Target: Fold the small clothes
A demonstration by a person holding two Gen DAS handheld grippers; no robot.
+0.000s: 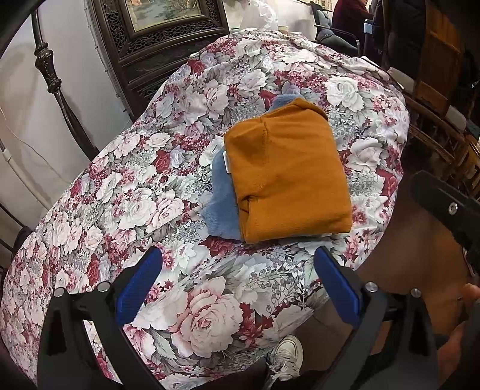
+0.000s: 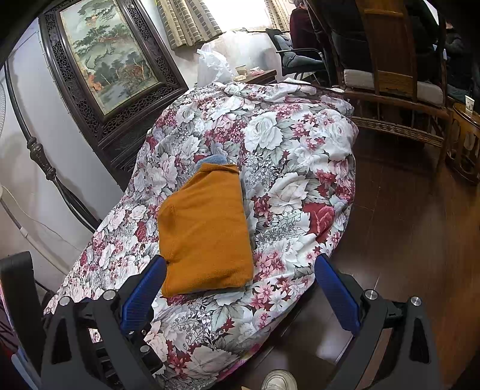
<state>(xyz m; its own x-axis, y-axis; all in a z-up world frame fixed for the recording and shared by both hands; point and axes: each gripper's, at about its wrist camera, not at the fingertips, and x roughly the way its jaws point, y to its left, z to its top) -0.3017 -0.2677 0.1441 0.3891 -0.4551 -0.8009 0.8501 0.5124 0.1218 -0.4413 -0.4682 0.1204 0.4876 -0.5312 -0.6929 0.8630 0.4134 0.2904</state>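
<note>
A folded orange garment lies on a folded blue fleecy garment on the flower-print cloth that covers the table. In the right wrist view the orange garment hides nearly all of the blue one. My left gripper is open and empty, just short of the stack's near edge. My right gripper is open and empty, with its left finger beside the orange garment's near left corner.
A dark carved frame with a painting stands behind the table. Wooden chairs and seated people are at the back right. The wooden floor is to the right. My white shoe shows below the table edge.
</note>
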